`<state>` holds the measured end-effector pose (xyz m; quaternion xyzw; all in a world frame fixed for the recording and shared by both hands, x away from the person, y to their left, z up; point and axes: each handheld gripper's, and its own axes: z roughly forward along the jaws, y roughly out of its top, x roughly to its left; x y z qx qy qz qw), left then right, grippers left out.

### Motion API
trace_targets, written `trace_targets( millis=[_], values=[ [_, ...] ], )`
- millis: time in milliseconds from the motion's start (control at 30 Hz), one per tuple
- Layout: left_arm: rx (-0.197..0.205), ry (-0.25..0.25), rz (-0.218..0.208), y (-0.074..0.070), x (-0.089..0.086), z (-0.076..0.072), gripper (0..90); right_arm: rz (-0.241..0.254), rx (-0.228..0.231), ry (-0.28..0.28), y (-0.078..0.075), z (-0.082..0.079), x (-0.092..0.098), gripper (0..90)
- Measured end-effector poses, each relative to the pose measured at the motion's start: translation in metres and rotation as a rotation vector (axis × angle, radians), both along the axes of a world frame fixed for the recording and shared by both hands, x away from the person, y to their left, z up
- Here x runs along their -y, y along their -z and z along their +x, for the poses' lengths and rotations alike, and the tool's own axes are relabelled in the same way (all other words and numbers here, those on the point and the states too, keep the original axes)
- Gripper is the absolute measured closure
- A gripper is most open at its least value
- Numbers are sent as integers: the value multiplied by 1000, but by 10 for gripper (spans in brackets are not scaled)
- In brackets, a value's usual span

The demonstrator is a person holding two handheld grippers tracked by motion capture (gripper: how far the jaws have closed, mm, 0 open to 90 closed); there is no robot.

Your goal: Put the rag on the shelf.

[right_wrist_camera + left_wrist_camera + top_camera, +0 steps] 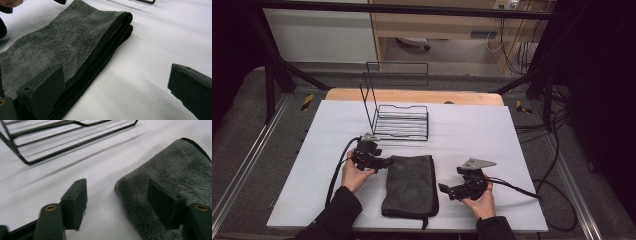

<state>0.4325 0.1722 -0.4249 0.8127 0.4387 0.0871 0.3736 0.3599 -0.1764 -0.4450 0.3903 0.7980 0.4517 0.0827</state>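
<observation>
White bench (472, 130), wire rack (399, 120) at the back. Grey towel (409, 185) lies folded near the front edge, between both grippers. Left gripper (388, 161) jaws spread, straddling its far-left corner; right gripper (443, 188) jaws spread just beside its right edge. No grasp yet; the handling looks all ahead.

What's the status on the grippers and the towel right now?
Left gripper open, jaws straddling the far left corner of the towel. Right gripper open beside its right edge. Towel folded, flat on table. Wire rack behind, apart.
</observation>
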Motion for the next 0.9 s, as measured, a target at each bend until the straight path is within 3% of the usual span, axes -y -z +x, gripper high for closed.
trace_targets(
  millis=[167,467,733,900],
  values=[
    [-52,2,-10,10,6,4,471,2,-6,-4,1,0,-1,26],
    [-75,16,-29,19,11,2,694,0,-2,-2,2,2,-2,56],
    [-76,20,-21,20,13,1,736,51,2,36,-3,13,-5,116],
    [-59,15,-8,20,16,-1,746,42,7,44,-9,28,-16,220]
  ],
)
